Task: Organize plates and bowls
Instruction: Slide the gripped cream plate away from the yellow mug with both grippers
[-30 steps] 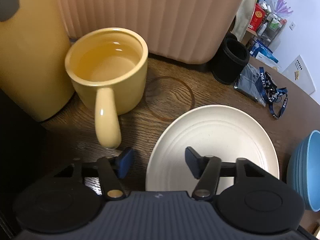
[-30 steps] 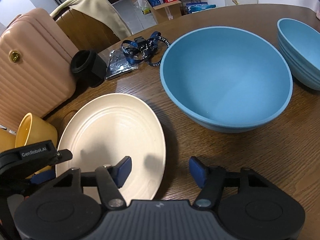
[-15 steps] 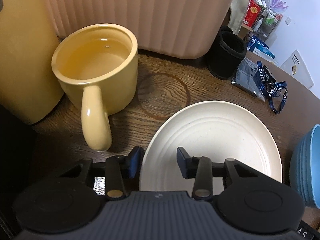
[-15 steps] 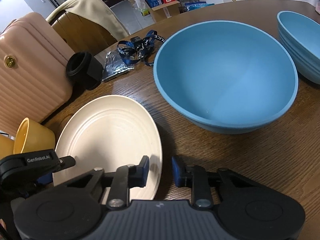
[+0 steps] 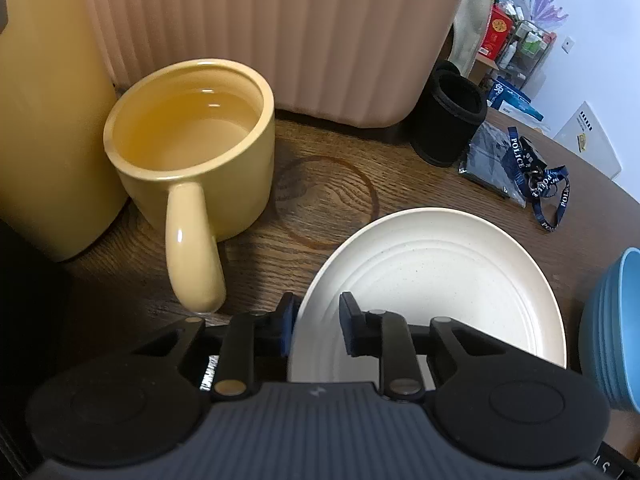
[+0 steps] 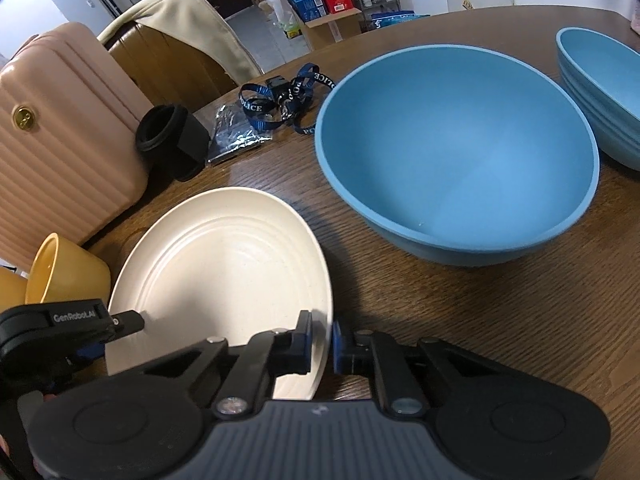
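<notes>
Right wrist: right gripper (image 6: 321, 340) pinching plate (image 6: 224, 268) rim — prob. level.

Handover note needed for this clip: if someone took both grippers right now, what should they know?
Left gripper: fingers straddle the near-left rim of the cream plate, close to it; contact can't be confirmed.
Right gripper: shut on the plate's right rim.
The plate sits low over the table; whether it has lifted is unclear. A large blue bowl sits to its right, a second blue bowl beyond, and a full yellow mug to its left.
Done: plate gripped.
Left: move the plate, sort the bowls; nothing stacked yet.
</notes>
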